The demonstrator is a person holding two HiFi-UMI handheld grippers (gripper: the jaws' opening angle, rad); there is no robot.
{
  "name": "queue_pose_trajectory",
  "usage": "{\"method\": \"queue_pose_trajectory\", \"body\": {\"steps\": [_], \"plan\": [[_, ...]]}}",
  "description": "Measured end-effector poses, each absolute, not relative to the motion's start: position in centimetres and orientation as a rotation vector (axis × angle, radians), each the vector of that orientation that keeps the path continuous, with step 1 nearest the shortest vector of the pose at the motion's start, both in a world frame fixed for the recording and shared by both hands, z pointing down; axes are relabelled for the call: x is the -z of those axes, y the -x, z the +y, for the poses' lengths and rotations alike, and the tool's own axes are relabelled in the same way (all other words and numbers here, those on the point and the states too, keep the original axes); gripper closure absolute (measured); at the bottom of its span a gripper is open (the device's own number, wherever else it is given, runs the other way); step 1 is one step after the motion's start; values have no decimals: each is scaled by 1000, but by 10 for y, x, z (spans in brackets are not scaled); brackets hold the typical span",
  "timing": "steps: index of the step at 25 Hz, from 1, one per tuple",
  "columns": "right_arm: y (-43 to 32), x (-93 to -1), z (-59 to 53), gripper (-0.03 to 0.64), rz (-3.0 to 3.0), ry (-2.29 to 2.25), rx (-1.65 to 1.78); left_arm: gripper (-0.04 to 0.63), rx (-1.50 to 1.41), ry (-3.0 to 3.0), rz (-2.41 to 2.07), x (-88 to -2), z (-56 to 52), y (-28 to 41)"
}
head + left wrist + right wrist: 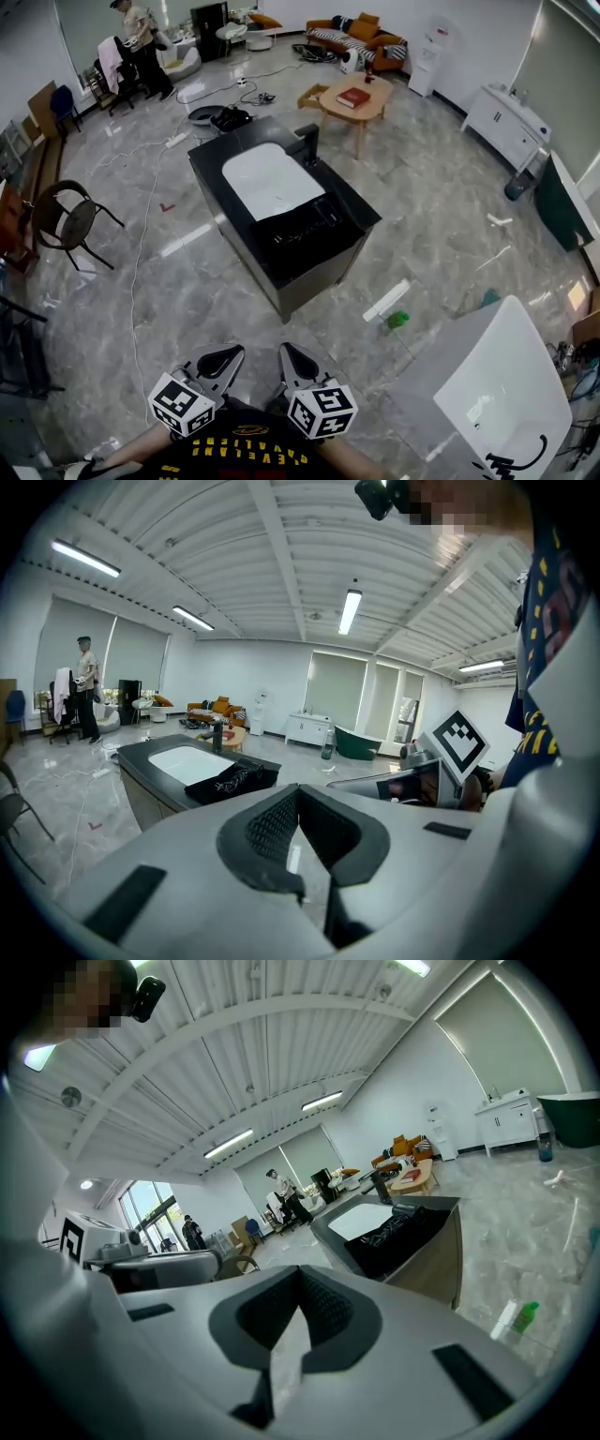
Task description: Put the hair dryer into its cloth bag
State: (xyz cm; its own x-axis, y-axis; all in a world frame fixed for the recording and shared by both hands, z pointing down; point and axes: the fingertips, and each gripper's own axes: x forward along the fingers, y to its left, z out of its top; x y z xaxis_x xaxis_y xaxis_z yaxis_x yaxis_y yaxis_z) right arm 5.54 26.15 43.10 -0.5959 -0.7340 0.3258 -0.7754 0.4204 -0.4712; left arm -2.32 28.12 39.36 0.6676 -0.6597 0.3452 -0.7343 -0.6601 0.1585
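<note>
Short of one black table [359,214] bearing one dark cloth [302,232], left claw [225,356] and right claw [292,358] stand closed; both empty.

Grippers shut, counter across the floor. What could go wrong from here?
1. Green bottle and white strip lie on the floor by the counter: trip hazard on approach.
2. Dark bundle on its black top: dryer and bag hard to tell apart; wrong grasp possible.
3. Left gripper and right gripper are shut; they could shove the bundle.

Glossy stone-look floor [450,216]; black bag [230,782] seemingly matt cloth.
</note>
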Motion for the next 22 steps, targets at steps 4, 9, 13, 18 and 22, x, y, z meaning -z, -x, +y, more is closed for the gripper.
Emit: {"method": "queue_pose_trajectory", "body": {"steps": [4,9,13,18,22], "plan": [[-76,-433,241,609,-2556,-1410,-934,592,-359,-2597,-1102,-391,258,9],[-85,-439,221,609,-2520,-1430,-975,592,-345,-2604,-1131,-386,229,10],[-89,-443,194,609,-2498,-1481,-972,592,-336,-2607,-1152,-388,189,23],[-95,-449,146,609,-2442,-1608,-973,591,-320,-2649,-1115,-389,117,32],[-99,-443,91,609,-2389,-1733,-955,591,-365,-2690,-965,-402,58,25]]}}
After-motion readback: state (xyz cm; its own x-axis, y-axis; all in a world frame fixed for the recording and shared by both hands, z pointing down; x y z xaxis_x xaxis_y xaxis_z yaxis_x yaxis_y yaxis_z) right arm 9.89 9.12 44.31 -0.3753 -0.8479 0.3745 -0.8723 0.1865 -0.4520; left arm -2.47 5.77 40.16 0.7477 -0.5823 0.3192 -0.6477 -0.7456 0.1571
